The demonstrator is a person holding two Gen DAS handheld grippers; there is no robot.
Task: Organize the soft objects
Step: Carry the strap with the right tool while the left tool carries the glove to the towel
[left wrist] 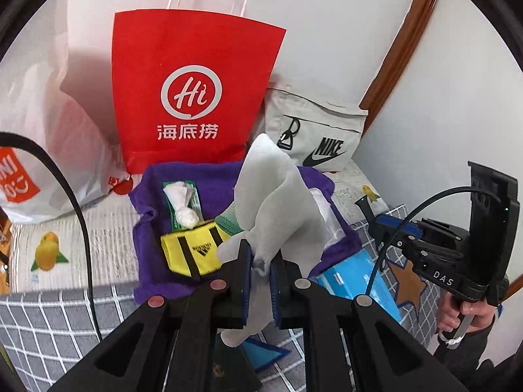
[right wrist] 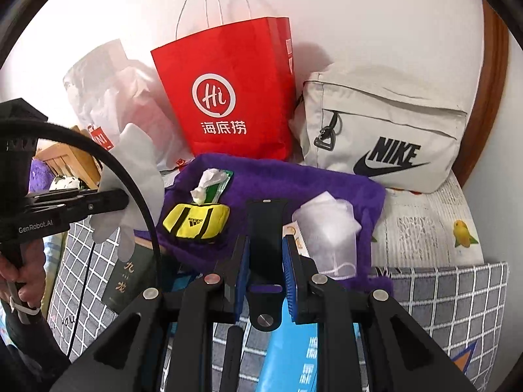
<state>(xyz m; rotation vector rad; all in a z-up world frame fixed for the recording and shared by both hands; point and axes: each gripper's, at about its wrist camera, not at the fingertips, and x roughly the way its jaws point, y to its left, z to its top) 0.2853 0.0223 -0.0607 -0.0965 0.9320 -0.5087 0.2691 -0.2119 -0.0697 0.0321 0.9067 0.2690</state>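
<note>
Centre of the left wrist view: white glove [left wrist: 274,202], pinched near its cuff, fingers standing up, lifted clear of the purple towel [left wrist: 153,238].
Left gripper [left wrist: 261,271]: clenched on the glove.
Right gripper [right wrist: 266,254]: jaws closed on a black strap [right wrist: 266,228], low centre of its view.
On the towel: yellow pouch [right wrist: 196,222], tissue packet [right wrist: 212,183], clear wrapped mask [right wrist: 327,228].
Behind, upper frame: red paper bag [right wrist: 228,91], grey Nike bag [right wrist: 385,134].
Step in hand: likely carrying both items to a resting place.
Next move: probably lowering the glove onto the towel or into a bag, then releasing; limp fabric may snag the pads.
</note>
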